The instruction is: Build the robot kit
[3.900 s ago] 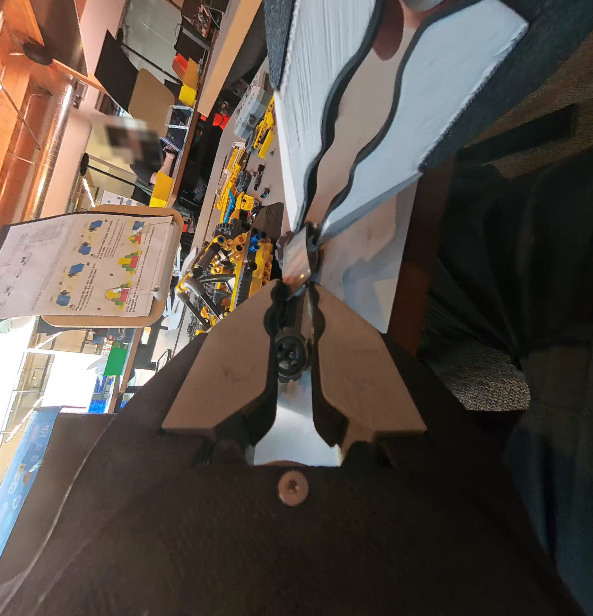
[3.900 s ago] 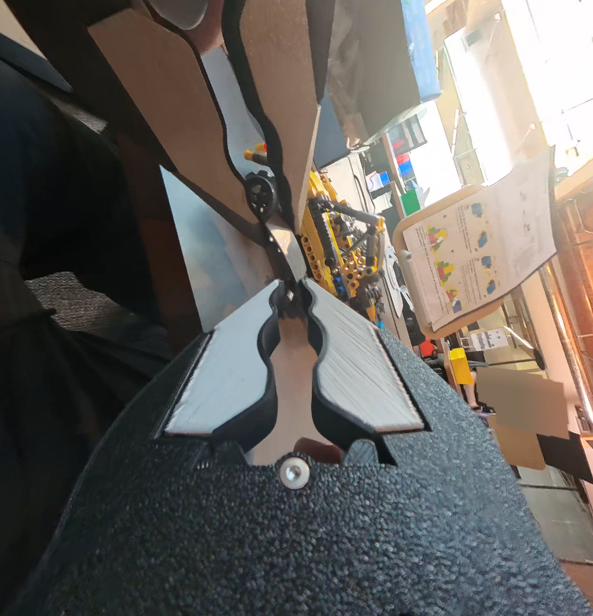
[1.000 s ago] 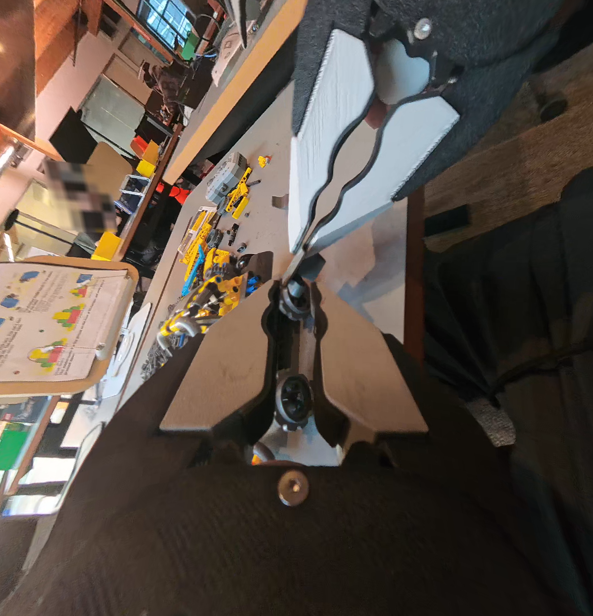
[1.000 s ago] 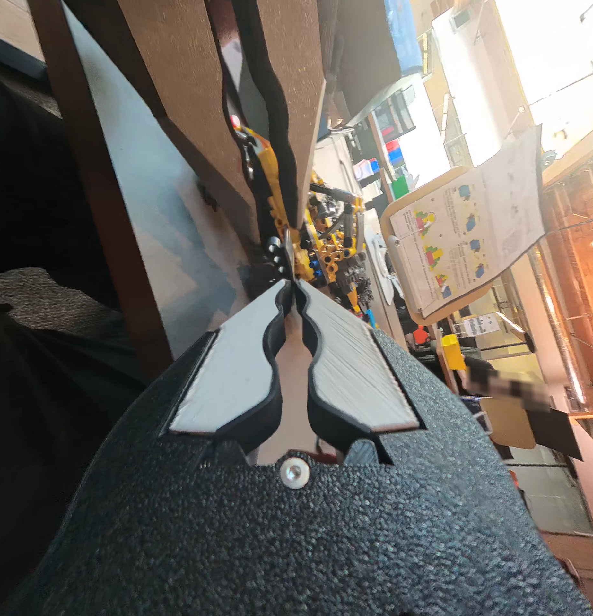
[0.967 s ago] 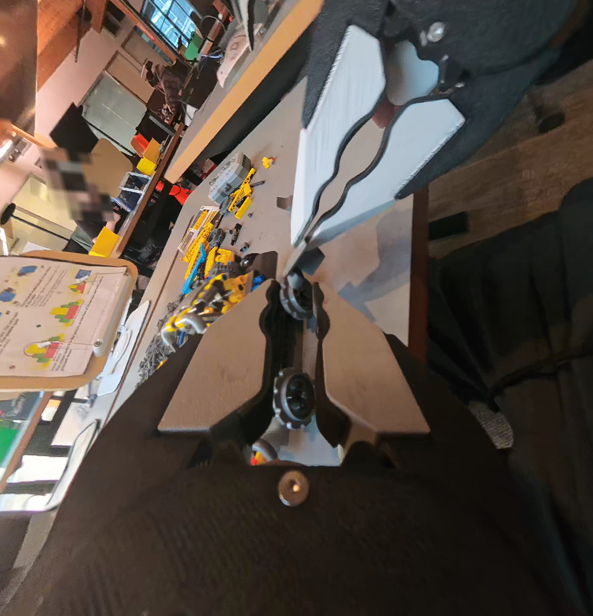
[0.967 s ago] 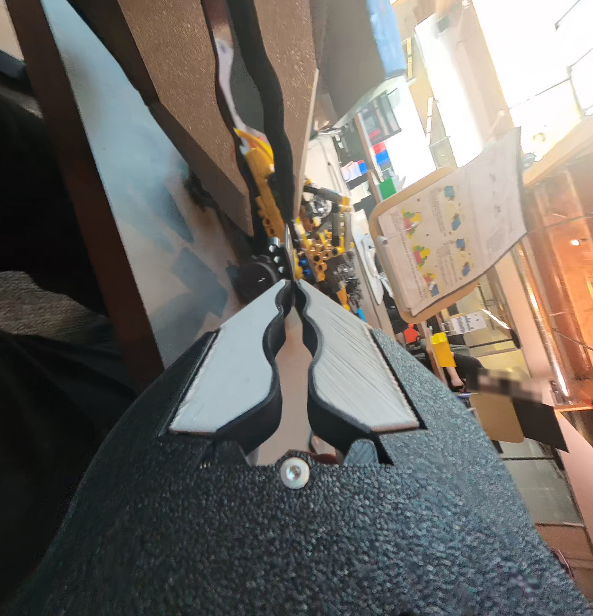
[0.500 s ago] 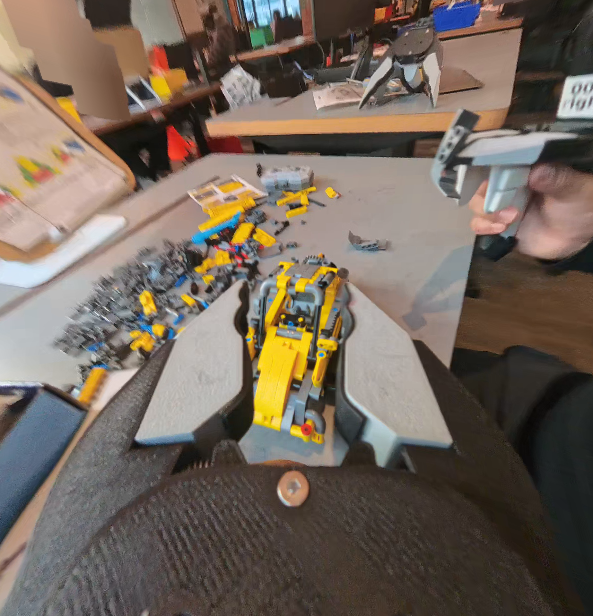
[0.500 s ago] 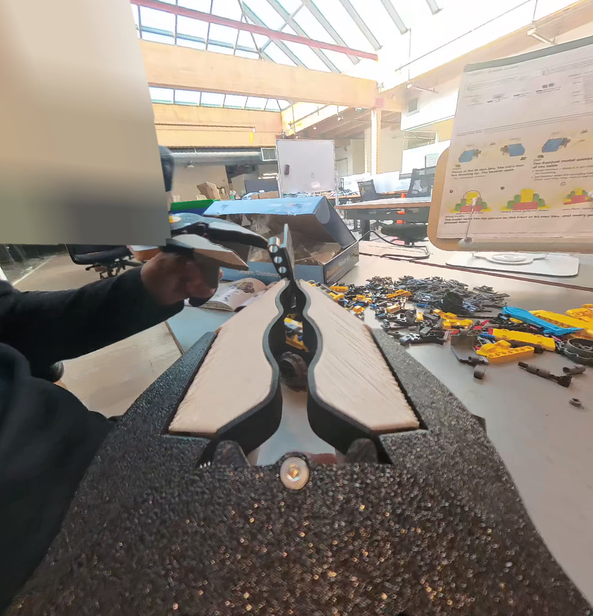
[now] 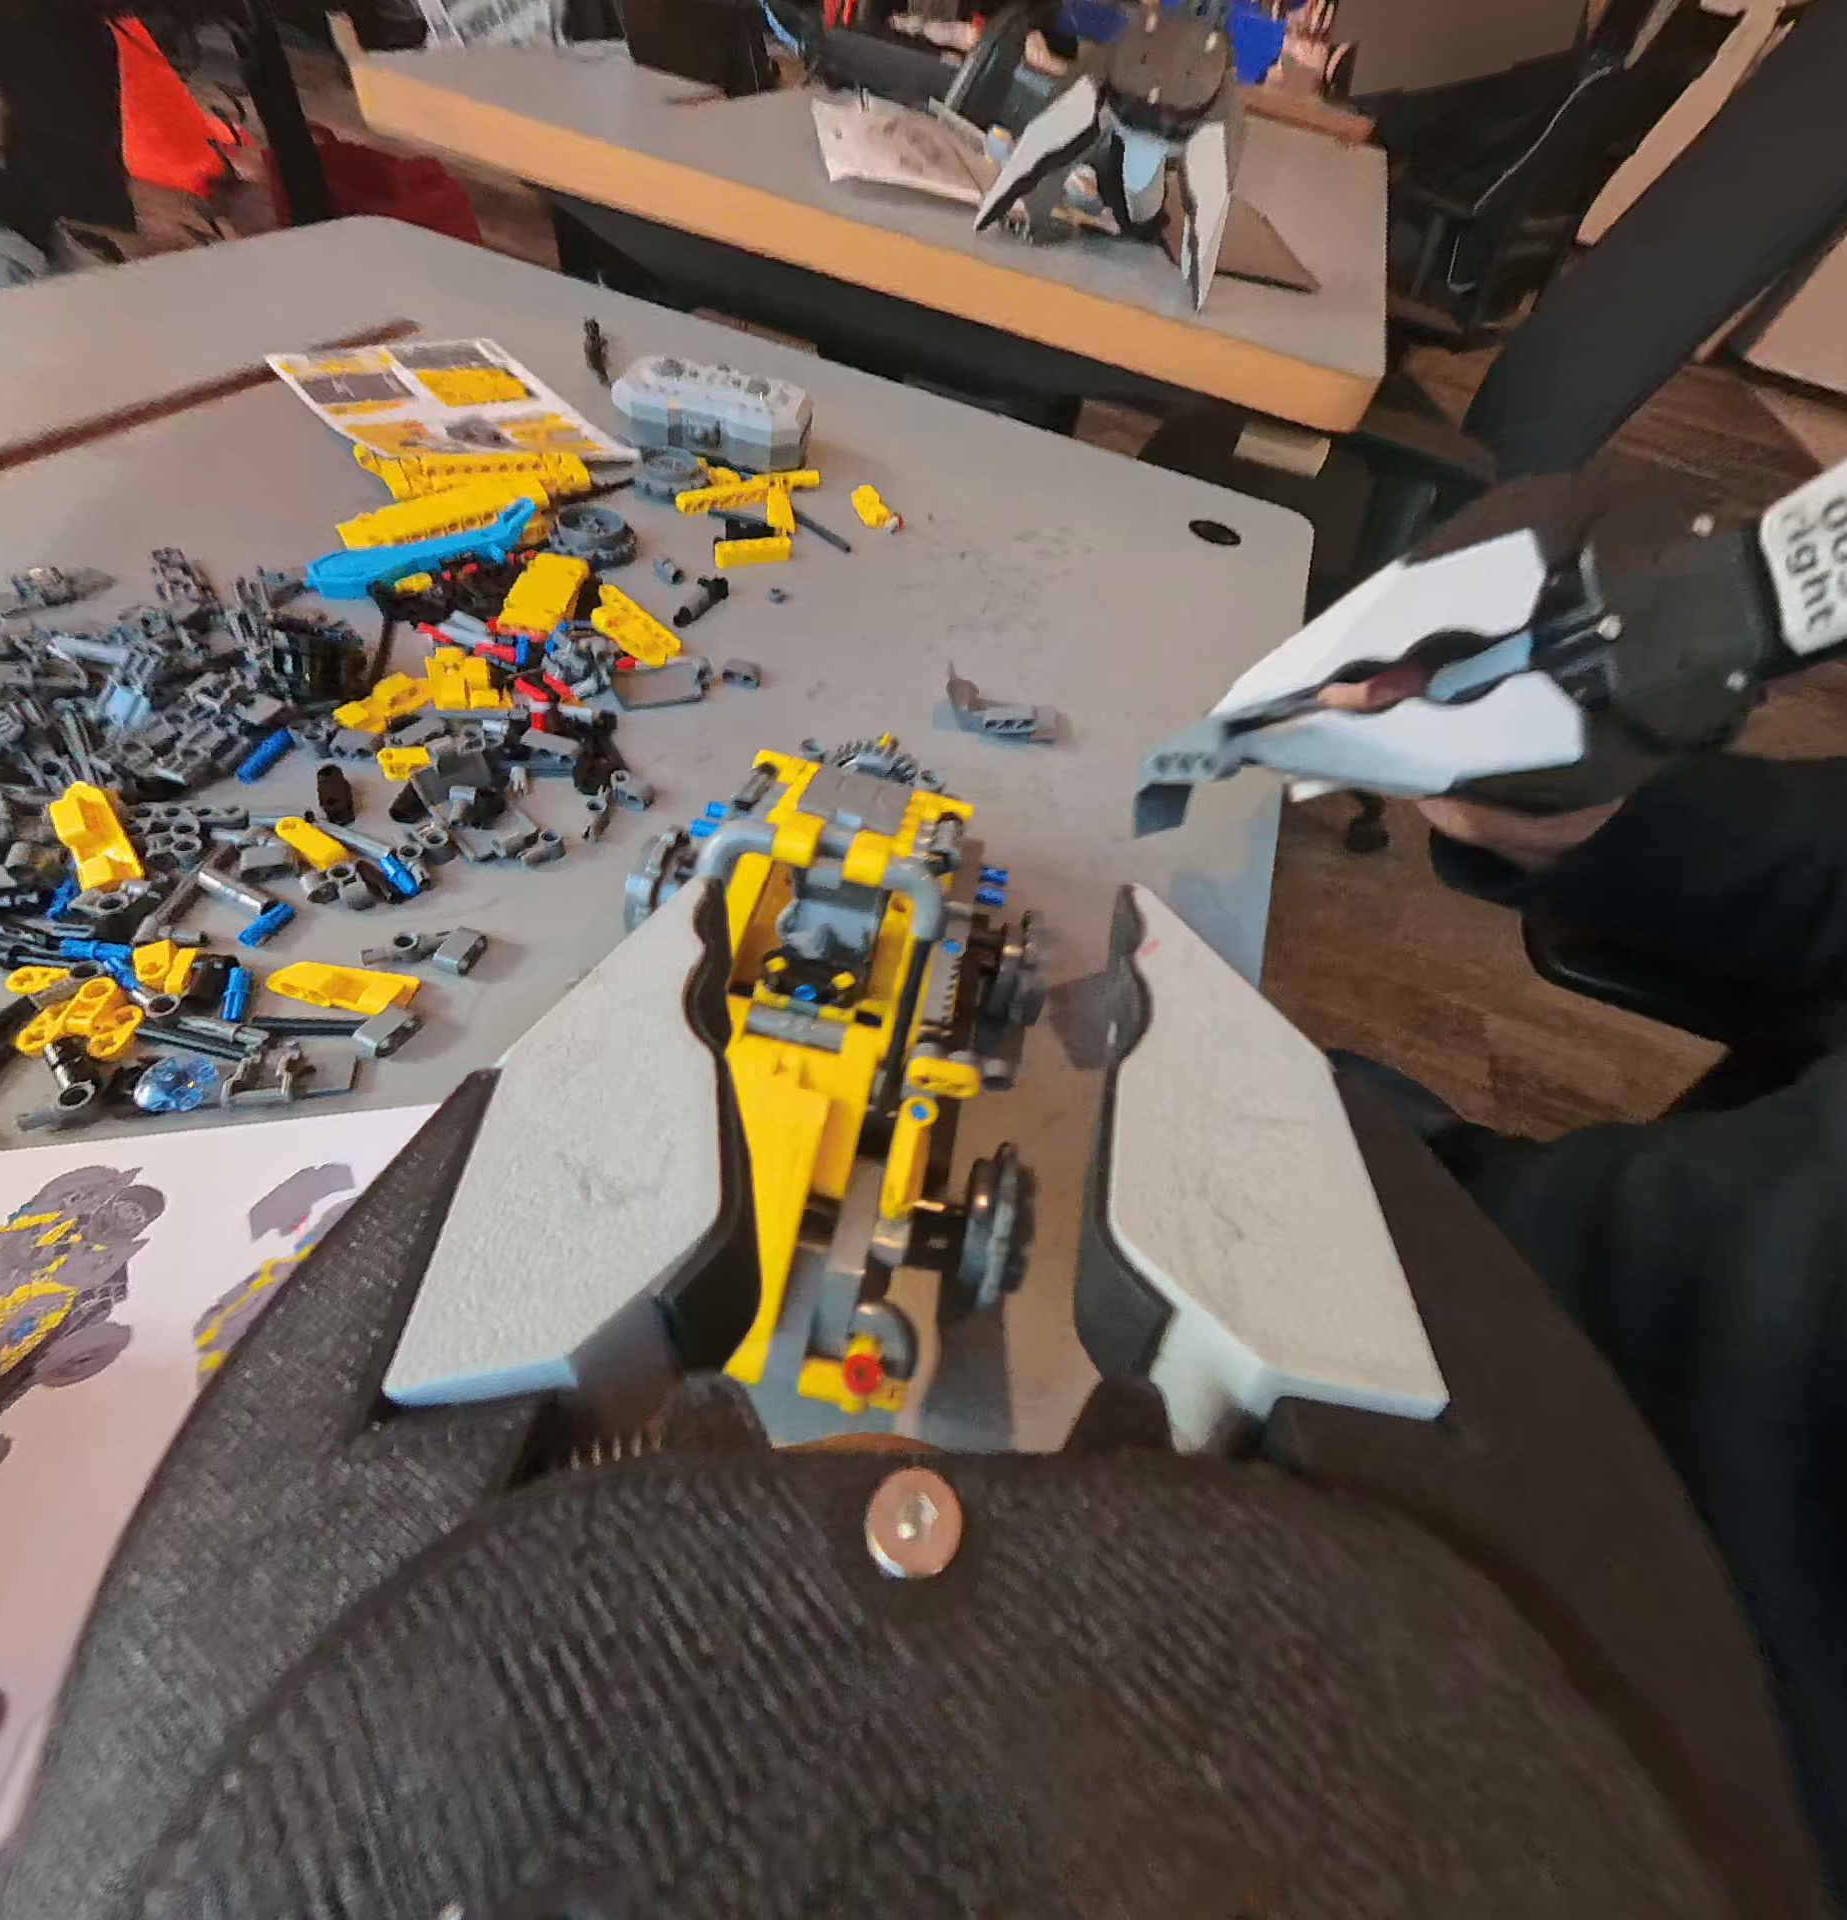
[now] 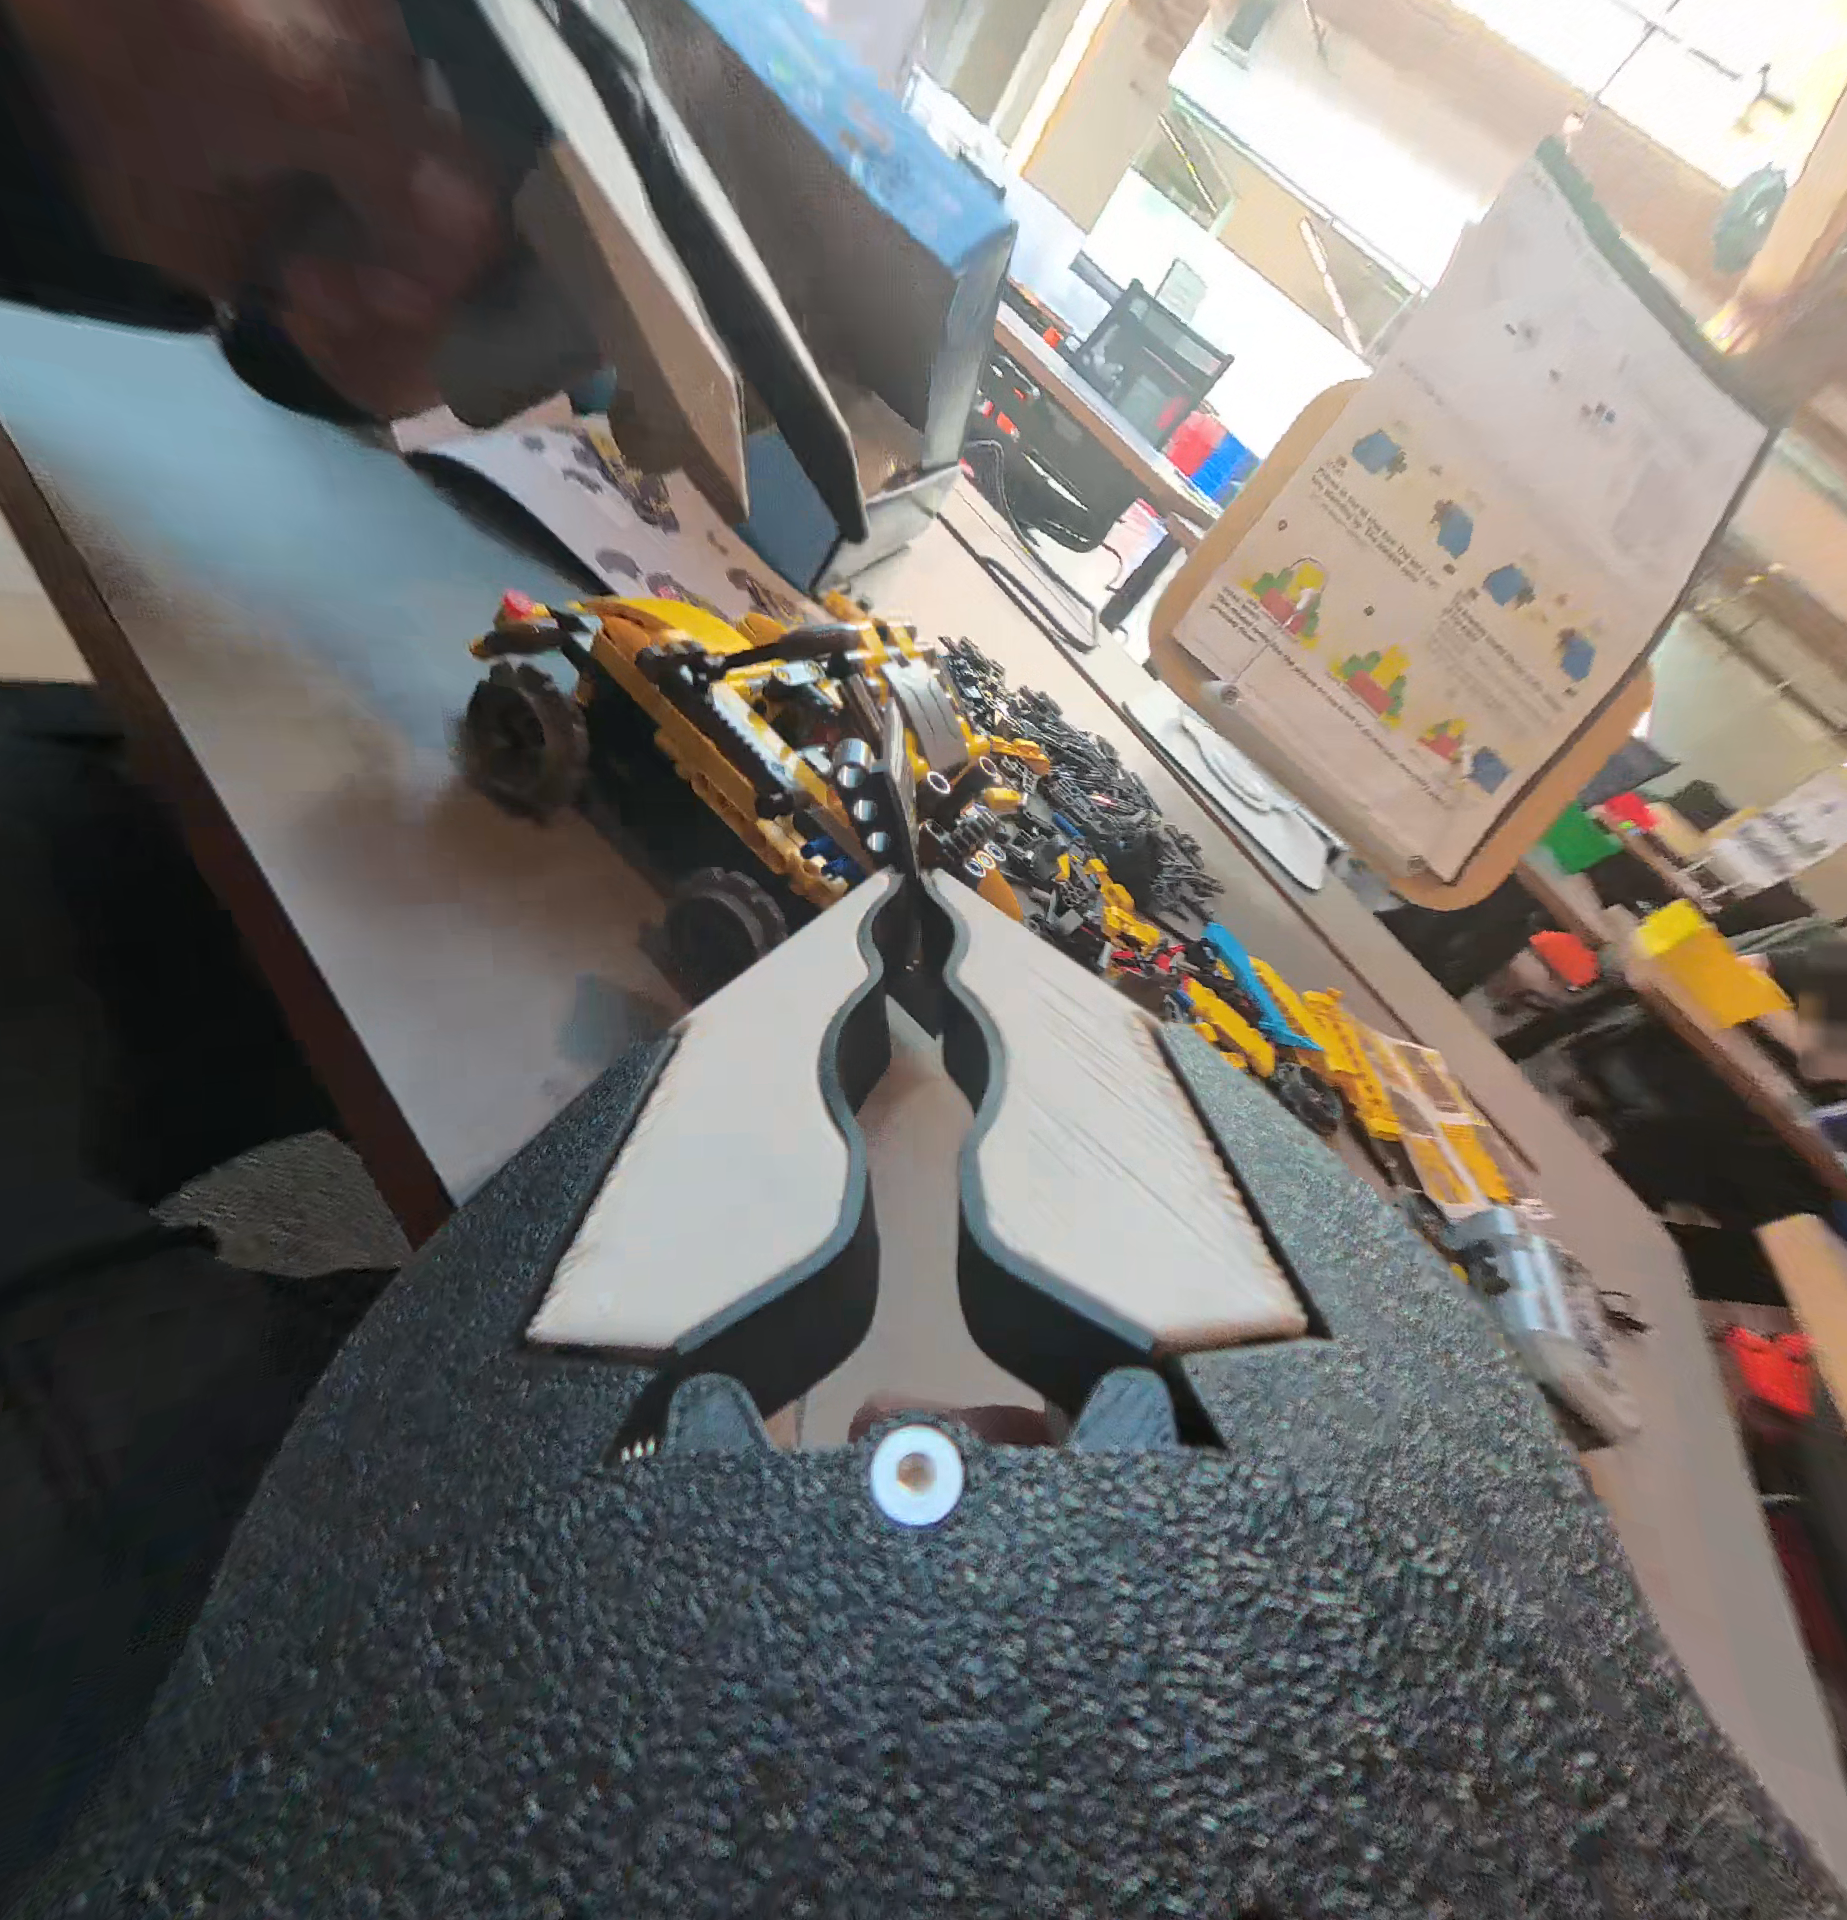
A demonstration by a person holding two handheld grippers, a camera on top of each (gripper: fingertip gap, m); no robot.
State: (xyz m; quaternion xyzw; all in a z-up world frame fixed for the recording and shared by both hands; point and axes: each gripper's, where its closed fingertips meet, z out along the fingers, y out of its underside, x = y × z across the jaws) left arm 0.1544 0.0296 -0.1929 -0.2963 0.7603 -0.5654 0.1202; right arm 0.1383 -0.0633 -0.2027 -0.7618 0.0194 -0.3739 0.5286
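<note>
A yellow and grey toy brick vehicle (image 9: 846, 1039) stands on the grey table (image 9: 1054, 582) near its right edge. My left gripper (image 9: 919, 914) is open, with one finger on each side of the vehicle and a clear gap on the right side. My right gripper (image 10: 908, 883) is shut on a small grey angled brick piece (image 10: 903, 821). It hovers just right of the vehicle (image 10: 711, 707). The right gripper (image 9: 1366, 717) and its piece (image 9: 1173, 779) also show in the left wrist view. The left gripper's fingers (image 10: 680, 312) show above the vehicle's far end.
A pile of loose yellow, grey and blue pieces (image 9: 275, 779) covers the table's left half. A printed booklet (image 9: 119, 1299) lies at the near left, with a grey block (image 9: 711, 410) at the back. A clipboard stand (image 10: 1470, 520) and a blue box (image 10: 877, 208) stand behind. Another gripper (image 9: 1127, 156) lies on a far table.
The left gripper held the vehicle turned on its side against the right gripper; now the vehicle stands on the table and the left jaws have opened wide. The right gripper drew off to the right.
</note>
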